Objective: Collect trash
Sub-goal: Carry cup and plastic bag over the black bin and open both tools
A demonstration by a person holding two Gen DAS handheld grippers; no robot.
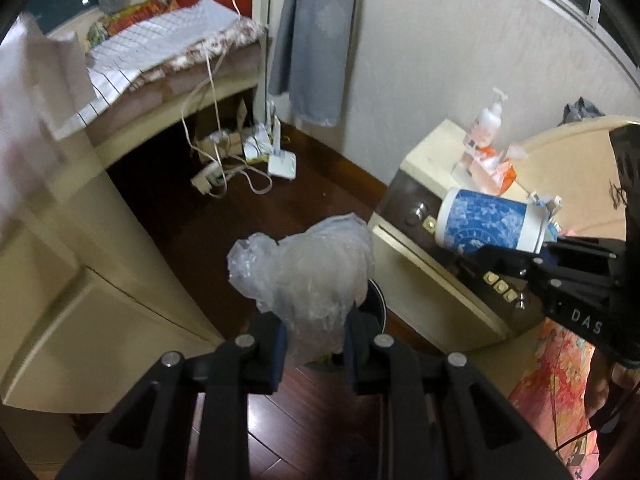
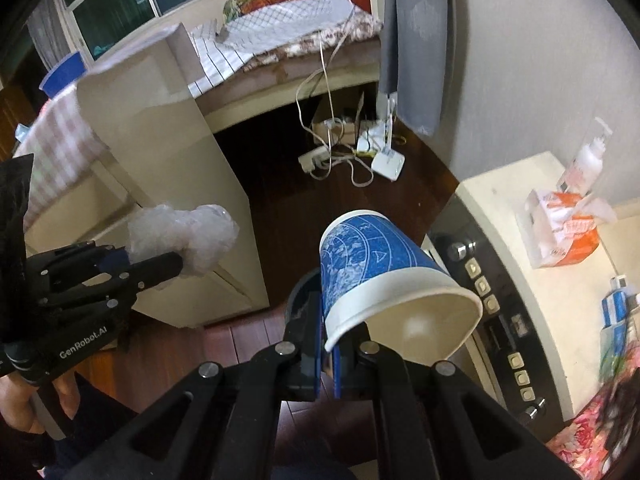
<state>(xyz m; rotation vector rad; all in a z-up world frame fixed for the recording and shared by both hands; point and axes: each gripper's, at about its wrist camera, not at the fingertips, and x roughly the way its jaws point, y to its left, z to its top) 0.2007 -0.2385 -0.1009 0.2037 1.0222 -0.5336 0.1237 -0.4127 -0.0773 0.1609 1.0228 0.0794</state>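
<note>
- While both pointed down at the floor, the left gripper (image 1: 316, 354) clamped a crumpled clear plastic bag (image 1: 308, 268).
- The right gripper (image 2: 329, 360) pinched the rim of a blue-patterned white paper cup (image 2: 384, 276).

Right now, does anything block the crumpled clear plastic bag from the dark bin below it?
Nothing visible does. The left gripper holds the crumpled clear plastic bag right above the dark bin, whose rim peeks out behind it; only bare floor surrounds it.

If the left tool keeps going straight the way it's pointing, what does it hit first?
Probably the dark round bin just beyond the left tool, partly hidden behind the crumpled plastic bag it holds. Depth is hard to judge.
</note>
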